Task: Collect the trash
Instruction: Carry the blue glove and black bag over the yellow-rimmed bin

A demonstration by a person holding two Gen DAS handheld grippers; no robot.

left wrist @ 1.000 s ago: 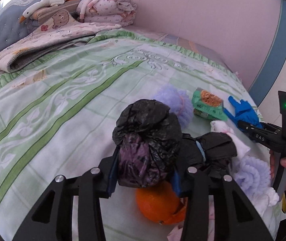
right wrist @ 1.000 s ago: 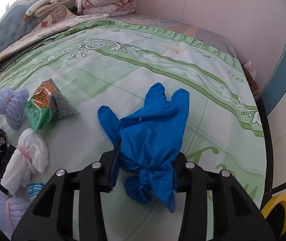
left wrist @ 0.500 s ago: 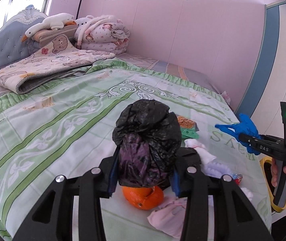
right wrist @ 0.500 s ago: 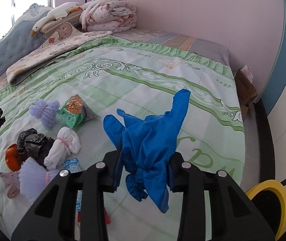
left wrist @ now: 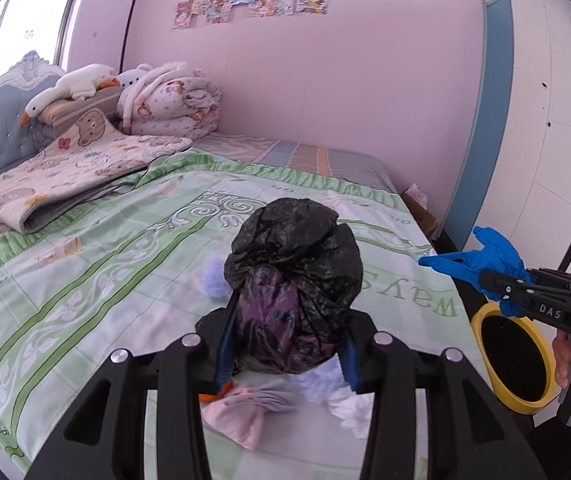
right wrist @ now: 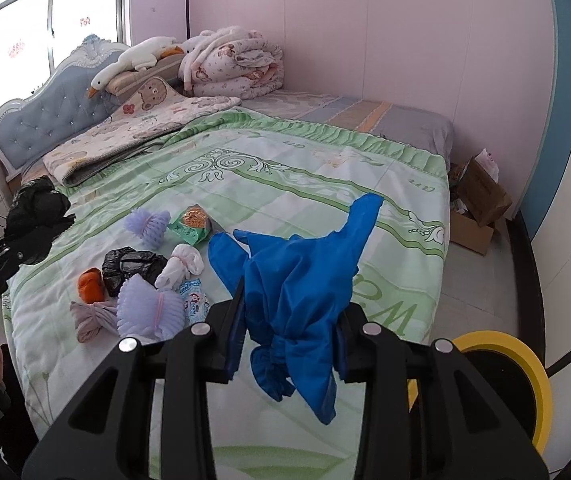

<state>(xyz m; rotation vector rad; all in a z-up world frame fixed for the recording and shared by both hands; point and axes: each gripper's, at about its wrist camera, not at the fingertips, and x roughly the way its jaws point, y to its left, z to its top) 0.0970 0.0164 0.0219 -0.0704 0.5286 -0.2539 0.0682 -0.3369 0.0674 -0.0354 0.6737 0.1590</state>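
Between left claw pads: black bag.

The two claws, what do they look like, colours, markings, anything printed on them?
Both are black handheld tools. The left claw and right claw each have angular black linkage arms with silver round pivot bolts and blue pads inside the fingers. Seen from the left wrist view, the right tool's side carries white letters "DAS" and a small green light on its upright handle. The left tool's side shows small white print, too blurred to read.
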